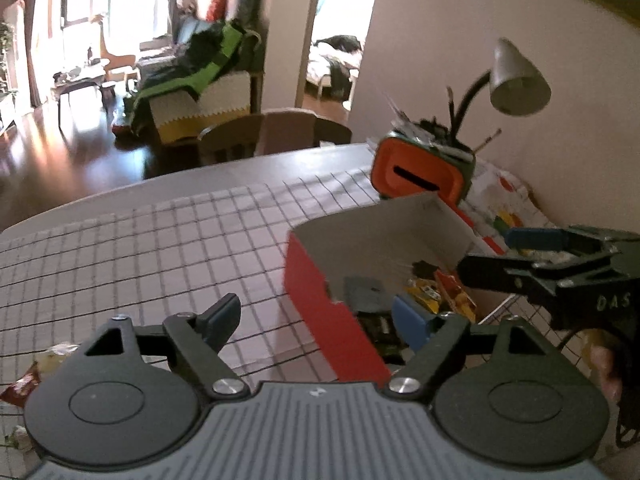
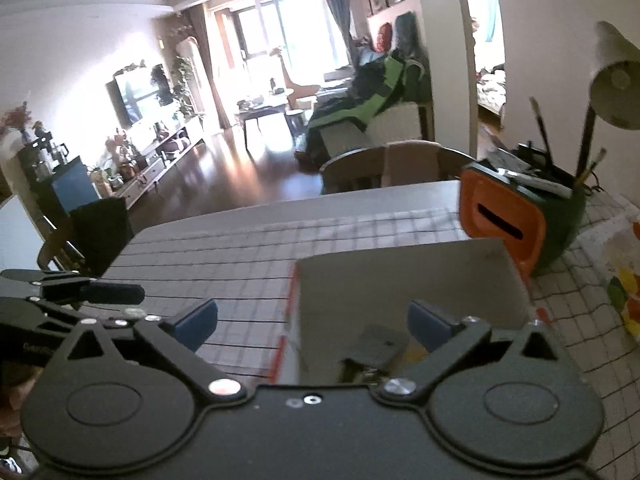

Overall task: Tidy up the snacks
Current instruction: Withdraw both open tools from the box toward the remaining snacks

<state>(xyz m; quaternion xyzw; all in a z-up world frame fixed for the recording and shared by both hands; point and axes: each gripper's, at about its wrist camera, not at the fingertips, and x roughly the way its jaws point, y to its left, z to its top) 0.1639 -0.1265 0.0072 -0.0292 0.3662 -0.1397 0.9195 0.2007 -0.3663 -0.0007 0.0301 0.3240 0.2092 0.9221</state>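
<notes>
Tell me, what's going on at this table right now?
A person holding two handheld grippers is sorting snacks into a red box on the checked tablecloth. Several snack packets already lie inside it. The left gripper and the right gripper are both open and empty, just above the box's near edge. A few wrappers are on the cloth at the left, outside the box.

The snack packets [image 1: 436, 294] inside the red box [image 1: 320, 300] are partly hidden by the left gripper's blue pad; print is illegible. Wrappers [image 1: 28, 380] at lower left are cut off by the frame edge. The desk lamp [image 2: 616, 80] is cropped at right.
</notes>
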